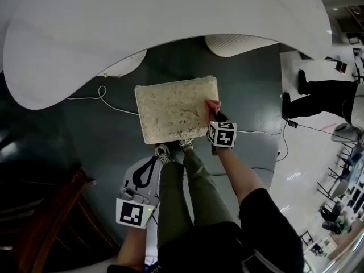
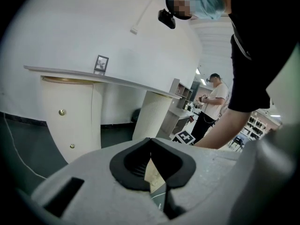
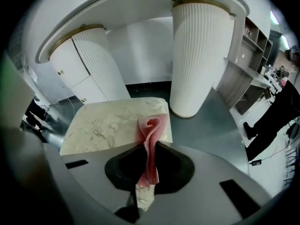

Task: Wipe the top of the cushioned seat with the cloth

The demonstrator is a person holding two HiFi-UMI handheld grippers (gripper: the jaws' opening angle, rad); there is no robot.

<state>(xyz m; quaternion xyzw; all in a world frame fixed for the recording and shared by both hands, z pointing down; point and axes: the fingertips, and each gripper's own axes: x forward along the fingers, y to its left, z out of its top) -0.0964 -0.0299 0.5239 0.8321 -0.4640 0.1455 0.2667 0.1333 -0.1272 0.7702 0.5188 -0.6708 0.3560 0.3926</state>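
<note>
1 seat [image 1: 170, 110] (cream, on floor [image 1: 108, 141]) | 1 pink cloth [image 3: 152, 130] at its right edge | 2 grippers: right gripper [image 3: 149, 146] clenched on cloth; left gripper [image 2: 150, 142] closed, empty, off seat

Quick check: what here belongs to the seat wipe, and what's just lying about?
In the job:
seat
cloth, clamped in the right gripper at the seat's edge

Lying about:
floor cable
ribbed pillar
left gripper, shut, empty, away from the seat
</note>
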